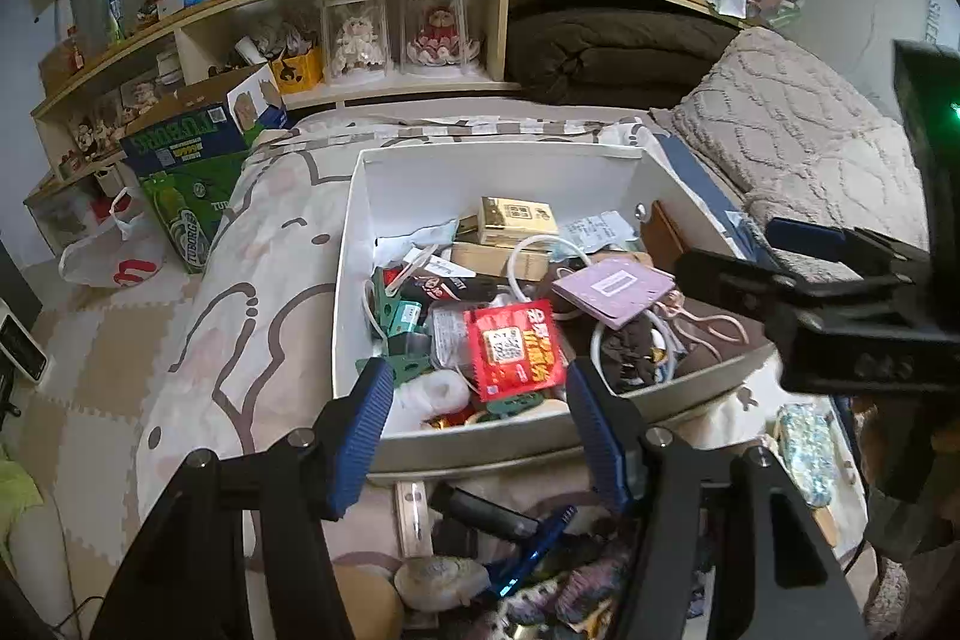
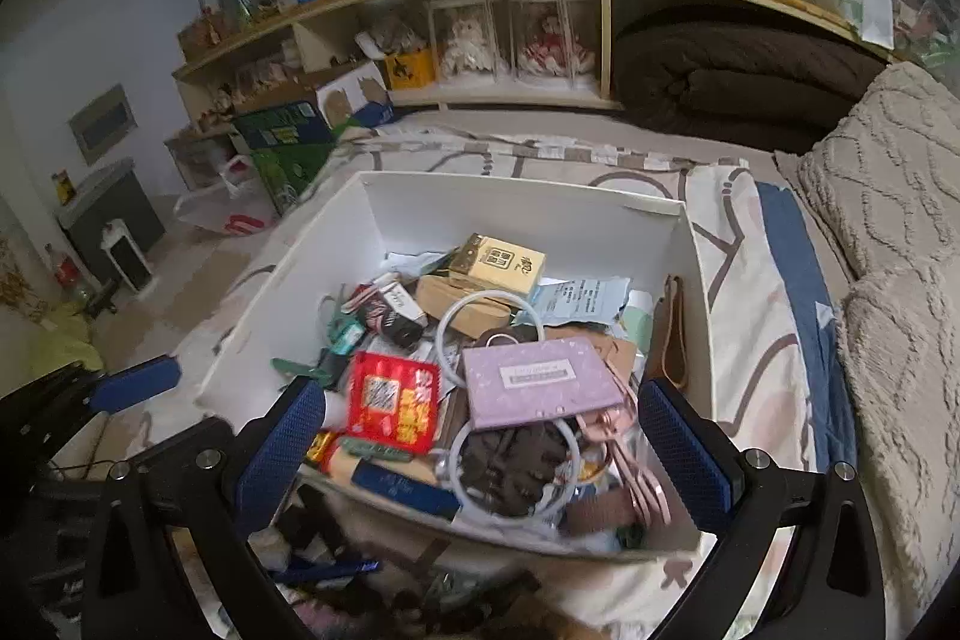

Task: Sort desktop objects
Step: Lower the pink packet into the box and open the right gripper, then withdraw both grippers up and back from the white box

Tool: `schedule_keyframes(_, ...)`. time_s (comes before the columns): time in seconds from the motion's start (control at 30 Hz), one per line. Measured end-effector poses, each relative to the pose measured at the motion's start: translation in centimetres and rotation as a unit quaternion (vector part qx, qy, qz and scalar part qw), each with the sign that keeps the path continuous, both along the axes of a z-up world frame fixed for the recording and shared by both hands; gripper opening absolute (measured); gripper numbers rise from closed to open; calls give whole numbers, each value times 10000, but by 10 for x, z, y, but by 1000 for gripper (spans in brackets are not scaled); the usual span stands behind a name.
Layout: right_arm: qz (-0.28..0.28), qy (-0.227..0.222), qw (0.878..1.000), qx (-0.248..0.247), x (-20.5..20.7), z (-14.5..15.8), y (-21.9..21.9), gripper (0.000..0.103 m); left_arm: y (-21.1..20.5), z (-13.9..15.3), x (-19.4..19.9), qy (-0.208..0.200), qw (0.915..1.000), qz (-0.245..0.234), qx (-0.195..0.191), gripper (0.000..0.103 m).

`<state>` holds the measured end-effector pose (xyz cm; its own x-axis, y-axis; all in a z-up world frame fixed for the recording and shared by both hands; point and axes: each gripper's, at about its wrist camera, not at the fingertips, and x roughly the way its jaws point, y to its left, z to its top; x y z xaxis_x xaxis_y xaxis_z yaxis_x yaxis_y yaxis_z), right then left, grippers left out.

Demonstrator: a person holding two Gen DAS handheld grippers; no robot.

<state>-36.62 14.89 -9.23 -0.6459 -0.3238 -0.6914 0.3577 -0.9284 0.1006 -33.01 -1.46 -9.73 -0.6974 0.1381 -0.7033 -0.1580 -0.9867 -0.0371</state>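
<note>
A white open box lies on the bed, packed with small items. Among them are a red packet, a purple card case, a gold box and a white cable loop. My left gripper hovers over the box's near edge, open, with nothing between its blue pads. My right gripper stands wide open above the near right part of the box, also empty. Each gripper shows at the edge of the other's view: the right one, the left one.
Loose things lie on the bed in front of the box, including a blue pen and a shell. A green carton and a white bag stand left of the bed. A beige pillow and a brown blanket sit behind.
</note>
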Motion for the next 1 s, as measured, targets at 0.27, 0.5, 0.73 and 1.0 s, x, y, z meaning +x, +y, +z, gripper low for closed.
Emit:
schedule_keyframes(0.27,-44,207,9997,90,44,17,11,103,8,15,28,88,9999,-48,38,60)
schedule_keyframes(0.5,-55,403,9991,109,77,29,18,103,9,26,54,198,9996,-96,159,60)
schedule_keyframes(0.73,8,558,9979,330,115,31,18,103,7,36,84,297,9994,-27,173,67)
schedule_keyframes(1.0,-138,527,9985,99,158,33,22,103,2,47,130,529,9981,37,311,96)
